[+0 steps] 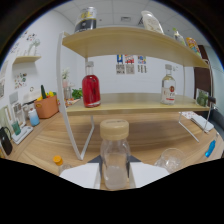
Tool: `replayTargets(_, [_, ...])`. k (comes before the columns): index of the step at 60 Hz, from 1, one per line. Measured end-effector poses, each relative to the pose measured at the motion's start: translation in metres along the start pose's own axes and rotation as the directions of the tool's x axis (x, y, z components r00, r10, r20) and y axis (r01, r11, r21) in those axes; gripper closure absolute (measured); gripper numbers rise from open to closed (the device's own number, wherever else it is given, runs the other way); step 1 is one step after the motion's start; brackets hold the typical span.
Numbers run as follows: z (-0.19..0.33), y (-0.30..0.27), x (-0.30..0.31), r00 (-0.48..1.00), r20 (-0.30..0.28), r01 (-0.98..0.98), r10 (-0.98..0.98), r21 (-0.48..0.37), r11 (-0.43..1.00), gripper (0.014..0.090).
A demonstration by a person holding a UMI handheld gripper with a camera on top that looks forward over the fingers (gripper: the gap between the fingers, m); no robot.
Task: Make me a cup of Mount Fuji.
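Observation:
A clear bottle (115, 150) with a tan screw cap (114, 129) stands upright between my fingers, and its base is hidden below. My gripper (115, 169) is shut on it, the white fingers (80, 175) pressing against both sides of its body. Just right of the fingers, on the wooden table, is an empty clear glass (170, 160). Beyond the bottle, the lower shelf of a wooden rack (130, 102) carries a bottle of red liquid (91, 90) on the left. A clear bottle with a red-and-white label (169, 90) stands on its right.
The rack's white legs (70, 120) stand just ahead. Its top shelf (130, 40) holds more bottles. A small orange-capped item (58, 160) lies left of the fingers. An orange pot (46, 106) and small bottles stand further left; a blue object (210, 148) lies right.

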Motion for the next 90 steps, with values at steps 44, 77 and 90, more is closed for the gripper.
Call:
replayTargets(44, [-0.071,-0.008,-0.006,0.999,0.045,-0.002,0.004,-0.05,0.999,0.0192])
replayTargets(77, [-0.148,-0.108,0.116,0.997,-0.075,-0.016,0.016,-0.007,1.0,0.0195])
replayTargets(90, [-0.132,-0.235,0.115,0.997,-0.069,-0.02,0.027,0.097,0.995,0.0194])
